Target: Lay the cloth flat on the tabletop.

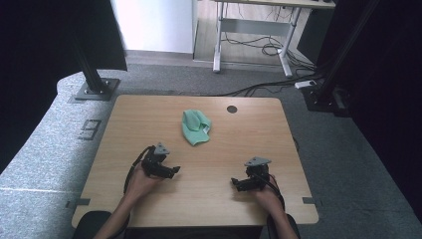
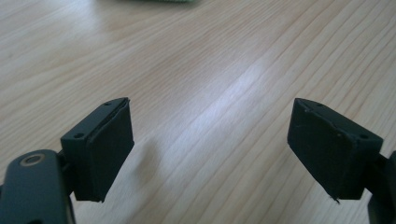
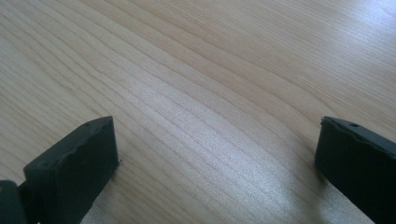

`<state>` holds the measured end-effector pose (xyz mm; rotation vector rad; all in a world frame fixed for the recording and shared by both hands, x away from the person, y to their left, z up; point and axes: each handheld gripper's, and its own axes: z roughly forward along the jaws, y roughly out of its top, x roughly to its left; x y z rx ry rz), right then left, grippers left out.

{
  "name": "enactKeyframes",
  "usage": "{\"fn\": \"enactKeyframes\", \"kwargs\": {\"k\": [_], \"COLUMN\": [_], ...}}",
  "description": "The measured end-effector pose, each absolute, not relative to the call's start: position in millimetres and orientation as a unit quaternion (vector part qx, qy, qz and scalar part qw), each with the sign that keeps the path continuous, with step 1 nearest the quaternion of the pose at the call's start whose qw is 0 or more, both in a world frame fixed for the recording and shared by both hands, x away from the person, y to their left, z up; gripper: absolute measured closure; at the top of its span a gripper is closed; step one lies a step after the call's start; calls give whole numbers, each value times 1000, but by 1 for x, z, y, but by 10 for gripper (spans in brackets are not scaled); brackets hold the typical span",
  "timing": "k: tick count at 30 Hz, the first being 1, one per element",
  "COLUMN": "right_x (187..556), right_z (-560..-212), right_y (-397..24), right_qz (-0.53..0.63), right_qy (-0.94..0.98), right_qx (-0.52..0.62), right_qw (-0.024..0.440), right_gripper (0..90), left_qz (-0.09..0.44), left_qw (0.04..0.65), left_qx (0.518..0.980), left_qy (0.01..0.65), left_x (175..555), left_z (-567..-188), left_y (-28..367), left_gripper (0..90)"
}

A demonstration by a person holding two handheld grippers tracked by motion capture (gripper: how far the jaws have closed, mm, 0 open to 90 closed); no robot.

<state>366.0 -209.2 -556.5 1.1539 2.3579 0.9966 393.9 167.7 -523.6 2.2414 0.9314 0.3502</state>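
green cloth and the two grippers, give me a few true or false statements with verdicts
1. The green cloth lies crumpled on the wooden table. True.
2. The left gripper is clamped on the cloth. False: its jaws are open with nothing between them, and the cloth lies farther up the table.
3. The right gripper has open jaws over bare wood. True.
4. The cloth lies between the two grippers, touching both. False: it lies beyond them, apart from both.

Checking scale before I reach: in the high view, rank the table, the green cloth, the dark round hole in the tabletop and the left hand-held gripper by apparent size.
1. Table
2. Green cloth and left hand-held gripper look about alike; the gripper is nearer the camera, so unranked.
3. Dark round hole
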Motion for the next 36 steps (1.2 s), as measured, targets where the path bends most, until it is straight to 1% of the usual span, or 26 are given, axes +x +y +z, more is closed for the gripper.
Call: {"fn": "enactKeyframes", "kwargs": {"k": [7,13,15,24,26,29,32,33,36], "right_x": [366,366,366,366,366,366,366,366,366], "right_z": [-557,-557,-557,-557,-557,-557,-557,-557,-557], "right_y": [-209,-209,-209,-209,-209,-209,-209,-209,-209], "right_qz": [350,350,350,350,350,350,350,350,350], "right_qy": [827,827,827,827,827,827,828,827,827], "right_qx": [407,406,407,407,407,406,406,406,406], "right_qw": [167,167,167,166,167,167,168,167,167], "right_gripper": [0,0,0,0,0,0,0,0,0], "left_qz": [138,142,141,135,134,132,126,119,119], "left_qw": [342,349,354,360,362,360,364,369,367], "left_qx": [861,863,862,861,860,863,862,862,864], "left_qy": [349,338,334,334,334,328,329,327,323], "left_x": [408,420,428,449,453,464,467,472,475], "left_z": [-515,-503,-498,-490,-489,-487,-486,-487,-487], "left_y": [156,146,140,127,124,116,112,106,100], "left_gripper": [159,189,214,256,289,314,326,351,365]}}
